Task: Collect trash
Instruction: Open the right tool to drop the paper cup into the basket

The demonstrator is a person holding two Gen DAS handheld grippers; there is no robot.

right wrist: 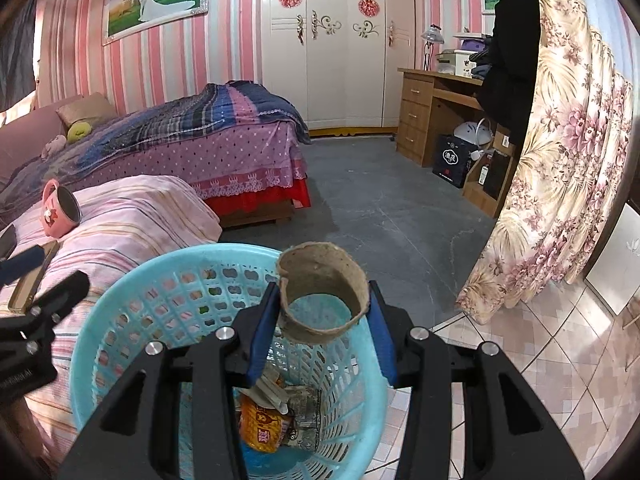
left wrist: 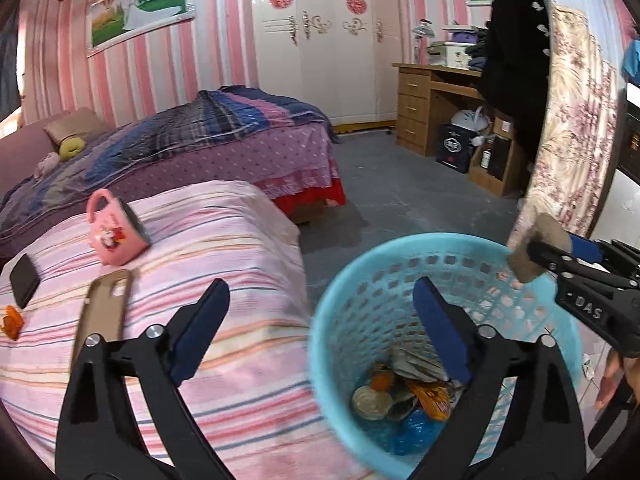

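You are well into the job. The round light-blue plastic basket with holes in its sides already has trash at the bottom: an orange snack wrapper, some crumpled paper and a blue bag.

Your right tongs are squeezed onto a brown cardboard tube, one blue pad on each side of it. The tube hangs right above the open mouth of the basket, near its far rim. You can look through the tube and see blue basket behind it. It looks like all you need to do is let go, and the tube should fall in with the rest.

Your left tongs are wide apart and hold nothing. They hover between the basket and the table with the pink striped cloth on the left. The right blue pad sits over the basket's mouth and the left one is over the cloth.

On the cloth there are more things: a pink mug lying on its side, a black phone, a tan phone case and a small orange scrap at the far left edge. The orange scrap looks like trash you may want next. The mug, phone and case look like things to keep.
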